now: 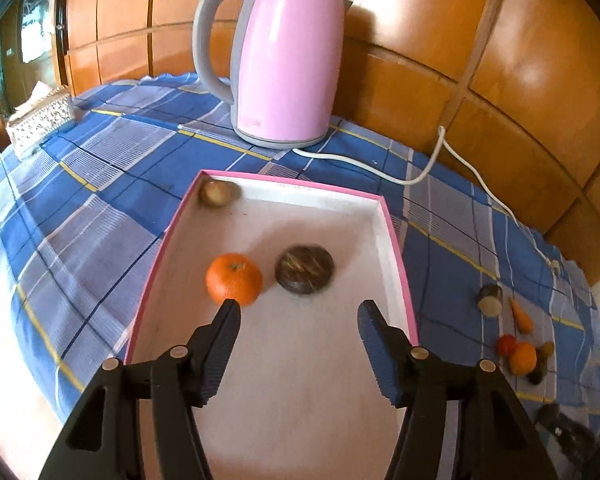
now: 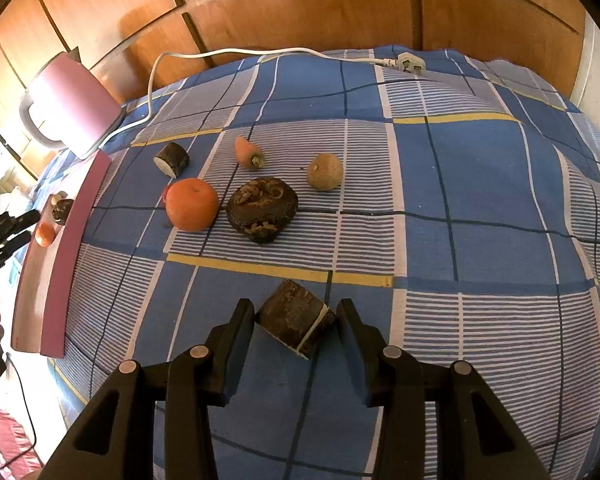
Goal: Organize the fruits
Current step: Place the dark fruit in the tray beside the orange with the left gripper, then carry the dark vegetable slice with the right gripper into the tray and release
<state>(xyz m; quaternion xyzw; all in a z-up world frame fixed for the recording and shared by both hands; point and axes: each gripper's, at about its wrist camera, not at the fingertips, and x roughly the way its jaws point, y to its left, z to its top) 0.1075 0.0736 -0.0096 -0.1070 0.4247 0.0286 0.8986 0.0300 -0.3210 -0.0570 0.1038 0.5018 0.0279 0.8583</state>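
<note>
Gripping the dark cut chunk (image 2: 296,322) on the blue checked table (image 2: 480,184), the right tool (image 2: 296,316) should lift straight up before heading towards the pink tray (image 1: 396,248). The left tool (image 1: 298,312), jaws wide and empty, hovers over the tray; beyond its tips rest a small orange (image 1: 234,278) and a dark round fruit (image 1: 305,269).

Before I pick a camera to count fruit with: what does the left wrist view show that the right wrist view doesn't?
Only the left wrist view: the tray's white floor with the onion-like bulb, and the tissue box.
Only the right wrist view: the wall plug, and the right gripper around a dark cut chunk.
Both: the pink kettle, the tray's small orange, and loose produce on the cloth.
</note>
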